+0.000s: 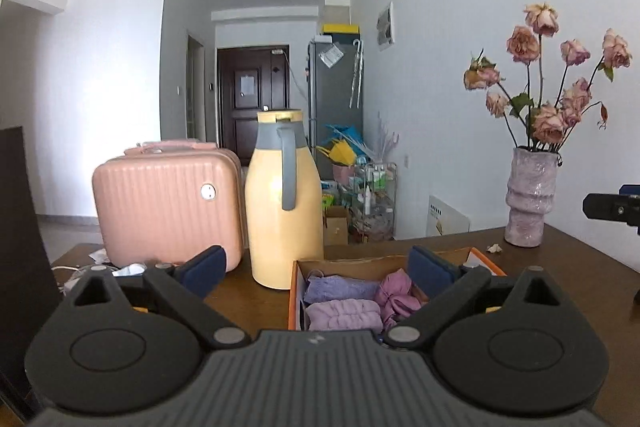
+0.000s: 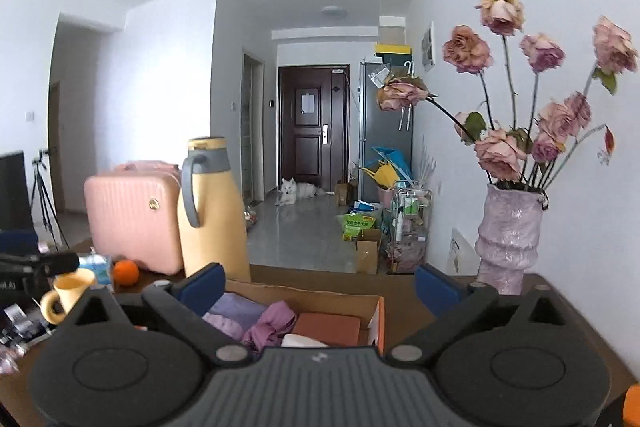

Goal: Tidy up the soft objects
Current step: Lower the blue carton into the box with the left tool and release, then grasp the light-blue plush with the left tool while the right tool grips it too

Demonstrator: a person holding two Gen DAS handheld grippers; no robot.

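Left tool (image 1: 316,269): jaws apart, empty, above the box (image 1: 384,261). Right tool (image 2: 318,285): jaws apart, empty, same box. Purple cloths (image 1: 343,313) inside box on counter (image 1: 560,267). Behind: yellow flask (image 1: 284,203), pink case (image 1: 168,211); vase (image 1: 530,197) w/ roses at right.

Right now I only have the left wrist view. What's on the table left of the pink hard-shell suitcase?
Observer: A yellow ceramic mug, an orange fruit and a small blue carton sit there.
Operator: Anything in the open cardboard box besides purple cloths?
Observer: Yes, a flat rust-orange pad lies at the right end, beside the purple cloths.
Operator: Right gripper holding anything?
Observer: No, the right gripper is open and empty above the open cardboard box.
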